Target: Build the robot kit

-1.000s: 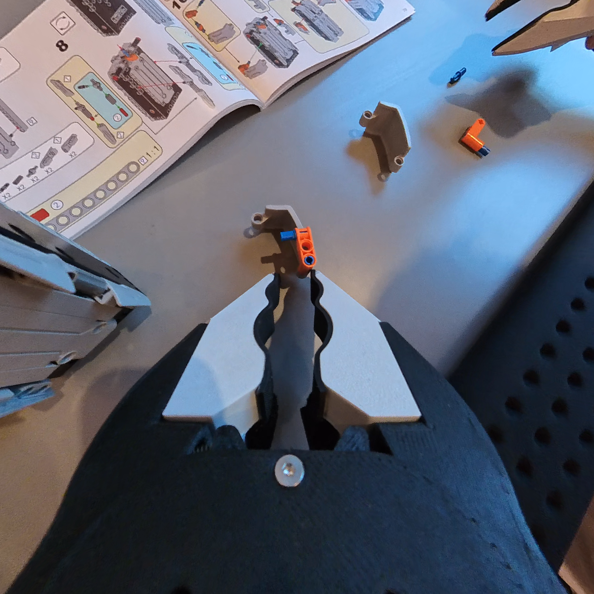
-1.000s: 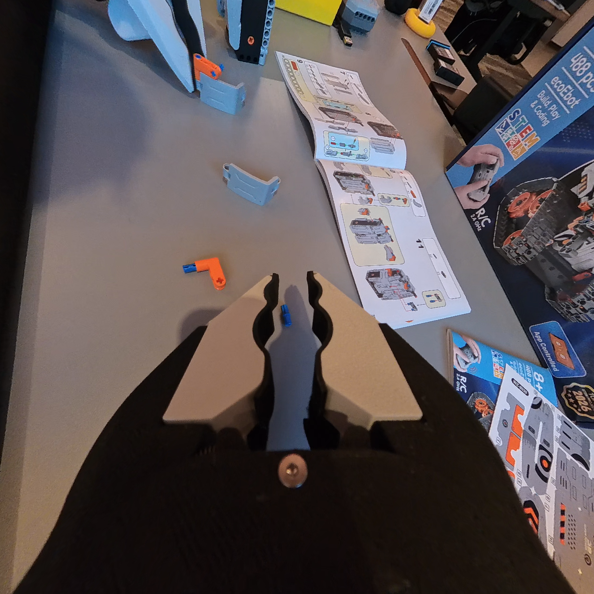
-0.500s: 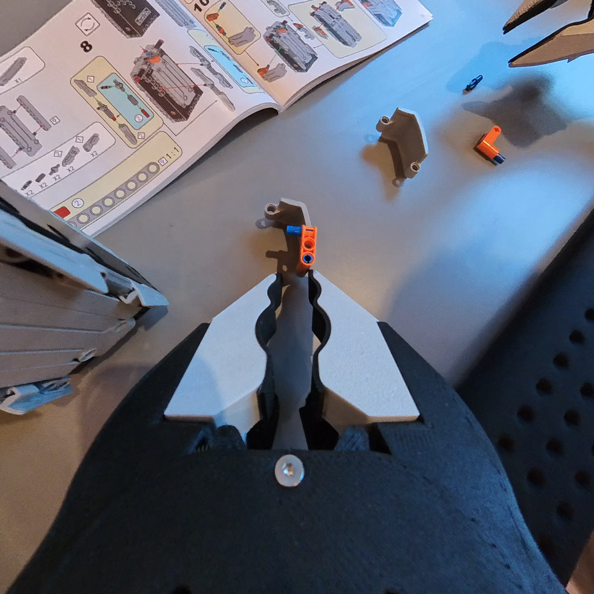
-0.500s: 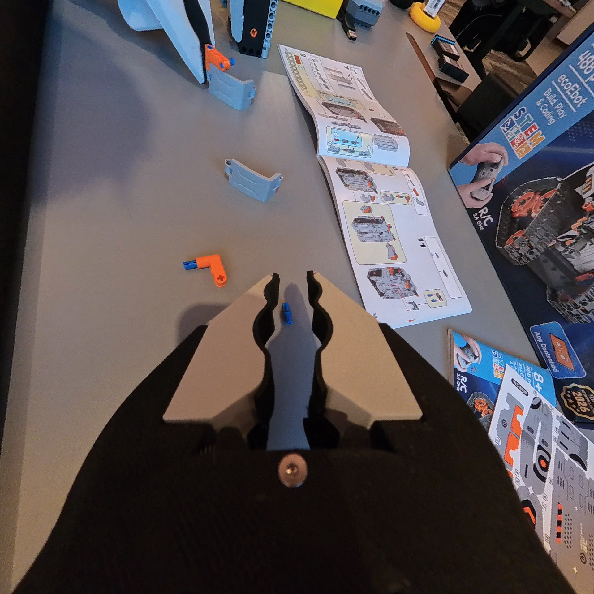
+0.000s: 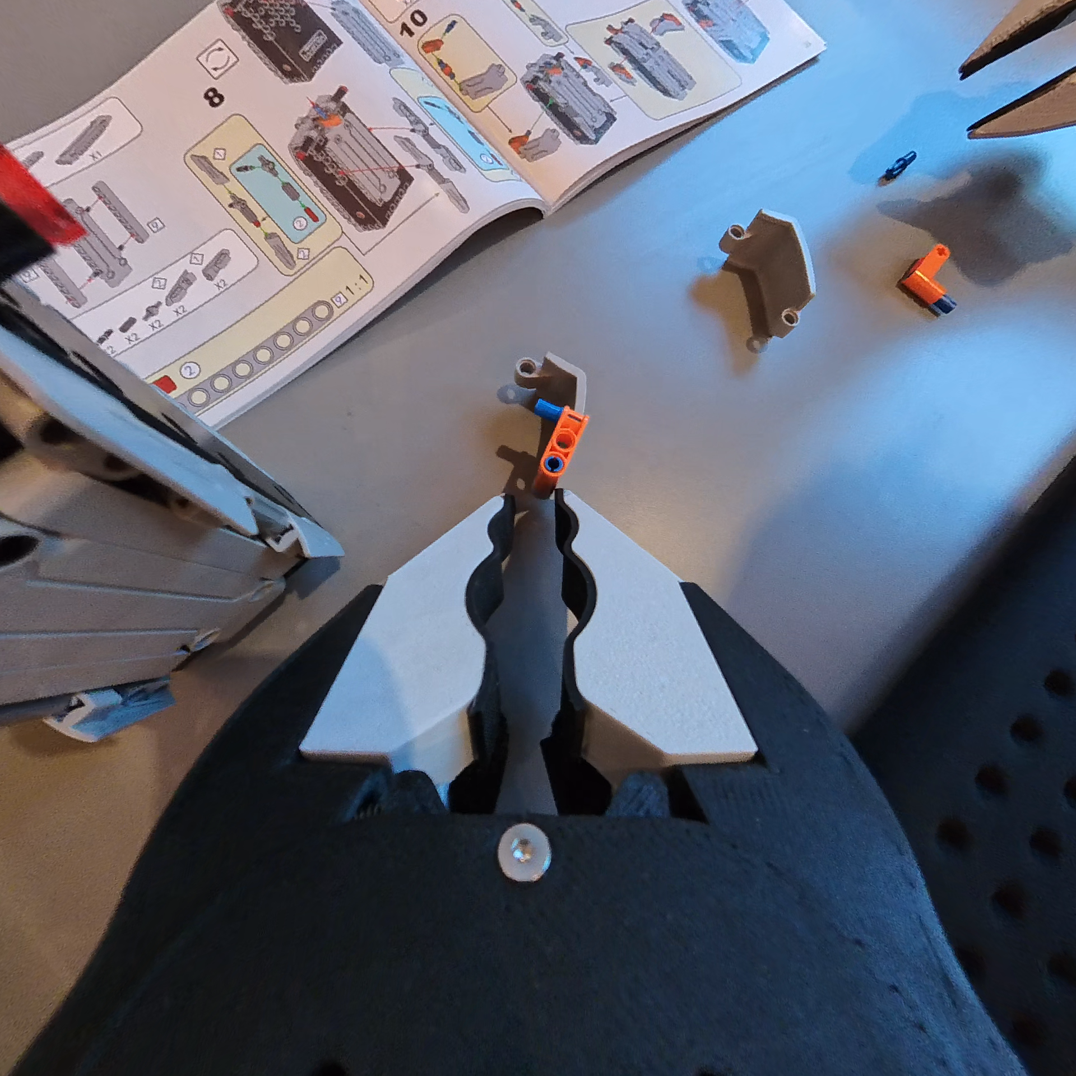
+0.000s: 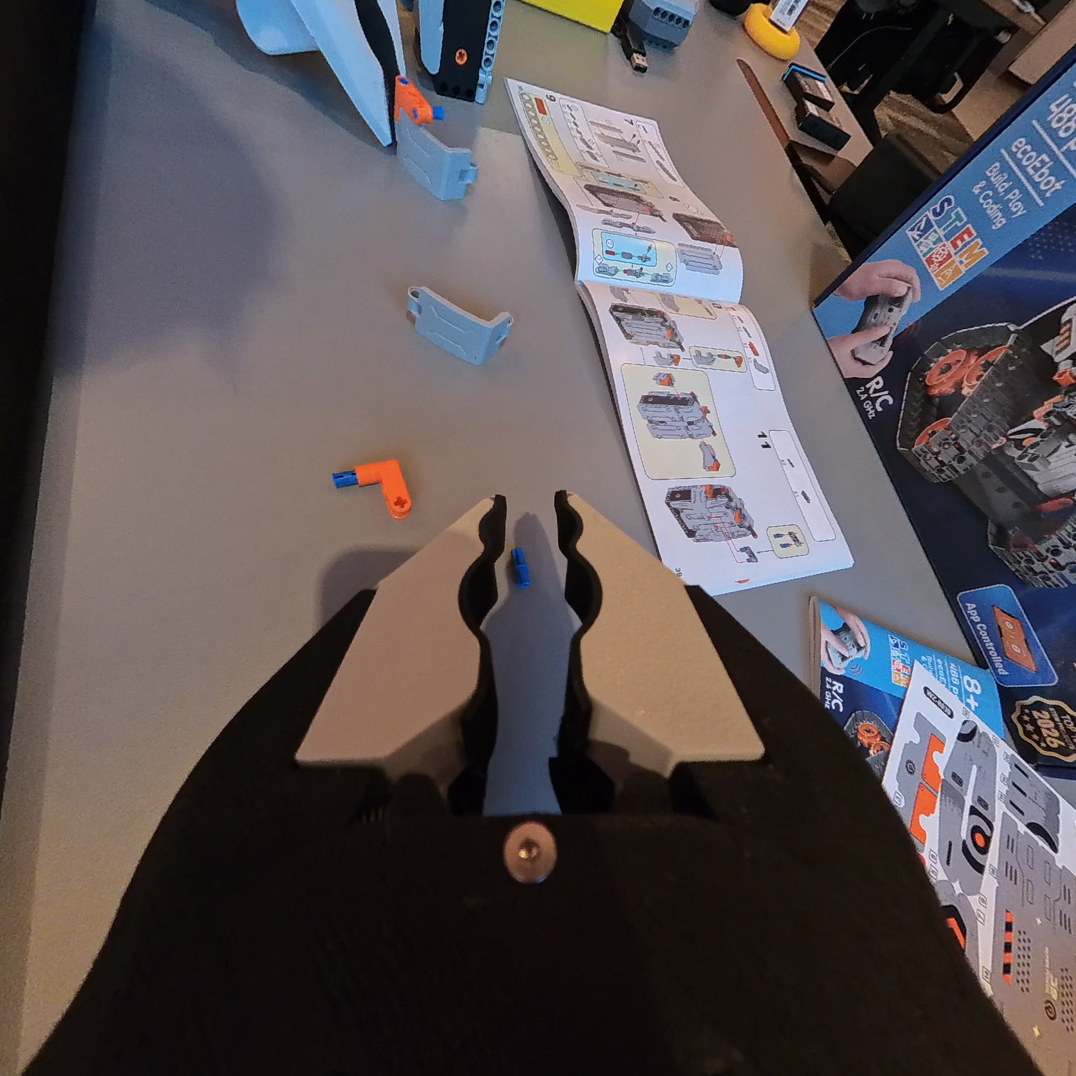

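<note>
Near the bench's dark perforated edge strip, the left gripper (image 5: pixel 531 495) pinches an orange connector (image 5: pixel 557 451) at its tips, jaws clenched on the connector's lower end; a blue pin (image 5: pixel 545 409) sticks out of the connector's top, & a grey curved panel (image 5: pixel 553 378) sits joined behind it, the whole assy raised off the bench (image 5: pixel 669 495); farther along lies a 2nd grey panel (image 5: pixel 768 273), then an orange elbow pc (image 5: pixel 926 278) w/ a blue pin end; an open instruction booklet (image 5: pixel 326 174) lies toward the far edge, a grey-white built model (image 5: pixel 116 582) at the near left; the right gripper (image 6: pixel 530 498) hovers w/ jaws released, a loose blue pin (image 6: pixel 520 567) on the bench between its fingers, not touched; an orange elbow (image 6: pixel 381 483) lies just beside its left tip; a printed box (image 6: pixel 990 349) & sticker sheet (image 6: pixel 990 815) occupy the right edge.
</note>
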The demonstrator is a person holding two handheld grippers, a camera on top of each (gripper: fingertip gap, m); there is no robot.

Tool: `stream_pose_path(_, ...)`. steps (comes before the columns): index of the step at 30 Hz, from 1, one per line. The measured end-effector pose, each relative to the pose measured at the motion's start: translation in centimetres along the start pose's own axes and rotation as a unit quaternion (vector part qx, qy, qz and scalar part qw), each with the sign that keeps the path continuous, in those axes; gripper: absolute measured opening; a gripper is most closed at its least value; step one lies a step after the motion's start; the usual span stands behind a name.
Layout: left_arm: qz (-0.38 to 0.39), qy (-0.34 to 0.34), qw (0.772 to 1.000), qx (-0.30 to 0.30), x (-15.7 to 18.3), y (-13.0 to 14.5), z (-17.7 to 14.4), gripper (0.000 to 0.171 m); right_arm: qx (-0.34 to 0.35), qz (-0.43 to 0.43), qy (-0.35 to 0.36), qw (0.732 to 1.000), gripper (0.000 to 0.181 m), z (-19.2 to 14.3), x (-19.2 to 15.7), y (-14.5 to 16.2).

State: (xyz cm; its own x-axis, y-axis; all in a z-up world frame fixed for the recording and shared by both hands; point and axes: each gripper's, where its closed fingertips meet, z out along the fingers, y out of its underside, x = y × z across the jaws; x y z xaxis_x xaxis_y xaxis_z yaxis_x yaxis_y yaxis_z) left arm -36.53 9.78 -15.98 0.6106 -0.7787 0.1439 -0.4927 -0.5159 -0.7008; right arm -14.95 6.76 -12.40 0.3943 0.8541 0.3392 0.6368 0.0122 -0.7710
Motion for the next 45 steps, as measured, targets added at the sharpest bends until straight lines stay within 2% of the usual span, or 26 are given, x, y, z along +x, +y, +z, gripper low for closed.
stream_pose_path(37,-0.032,-0.033,0.999,0.010,-1.0,-0.5,0.3,0.006,-0.005,-0.014,-0.001,1.000,0.016,-0.1,-0.3,-0.2)
stream_pose_path(45,-0.041,-0.082,0.996,0.015,-0.8,-0.3,-0.8,0.001,-0.008,-0.019,0.000,1.000,0.016,-0.1,-0.4,-0.1)
